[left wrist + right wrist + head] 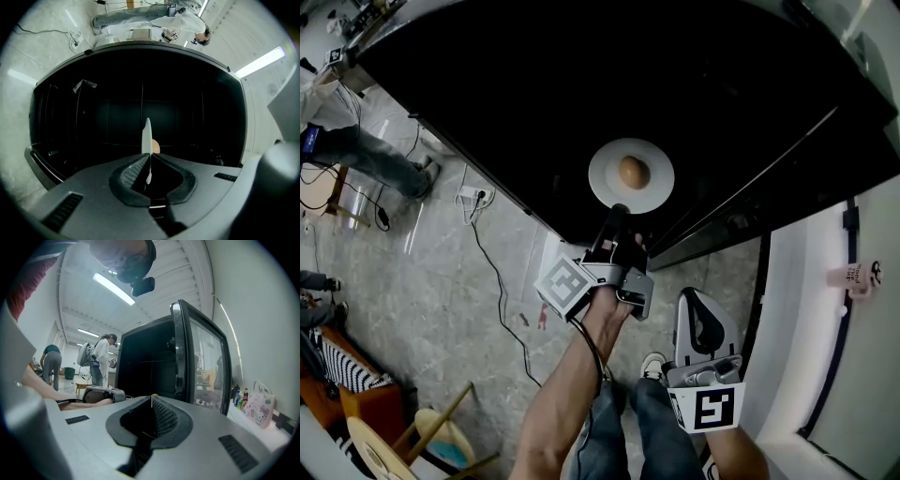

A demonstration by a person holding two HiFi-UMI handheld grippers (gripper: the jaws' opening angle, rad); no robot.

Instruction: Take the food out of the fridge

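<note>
While the left gripper (618,214) clamped the plate (605,174) by its rim, an egg (634,172) lay on it. The right gripper (151,398) was closed, empty.

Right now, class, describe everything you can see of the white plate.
The plate is round, white and smooth, perhaps ceramic. It seems level, with a brown egg resting at its middle. The left gripper is shut on its near rim, holding it before the dark fridge interior.
</note>
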